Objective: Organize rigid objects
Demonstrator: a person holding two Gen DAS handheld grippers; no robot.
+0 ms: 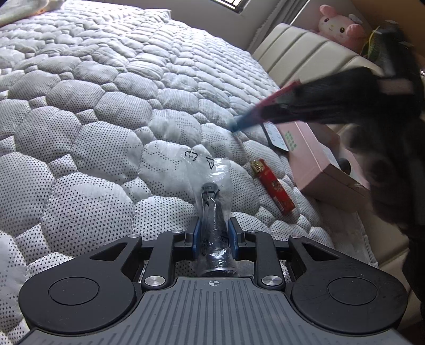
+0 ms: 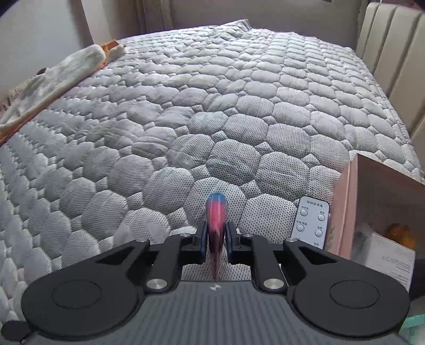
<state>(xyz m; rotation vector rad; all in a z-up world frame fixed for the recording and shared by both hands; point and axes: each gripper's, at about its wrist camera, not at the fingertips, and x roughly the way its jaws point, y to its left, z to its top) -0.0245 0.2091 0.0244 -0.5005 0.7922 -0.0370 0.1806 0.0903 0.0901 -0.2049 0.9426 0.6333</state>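
My left gripper (image 1: 214,233) is shut on a dark cylinder wrapped in a clear plastic bag (image 1: 212,209), held just above the quilted mattress (image 1: 93,119). My right gripper (image 2: 215,234) is shut on a thin red-and-blue object (image 2: 216,220); it also shows blurred in the left wrist view (image 1: 265,108), above the mattress. A red lighter (image 1: 273,187) lies on the mattress right of the left gripper. A white remote (image 2: 312,221) lies beside an open pink box (image 2: 372,207), which also shows in the left wrist view (image 1: 318,162) with the remote (image 1: 276,136).
A padded beige headboard (image 1: 300,55) runs along the right edge of the bed, with a pink plush toy (image 1: 337,24) on it. A cream cloth (image 2: 53,79) lies at the far left of the mattress. The pink box holds papers (image 2: 390,254).
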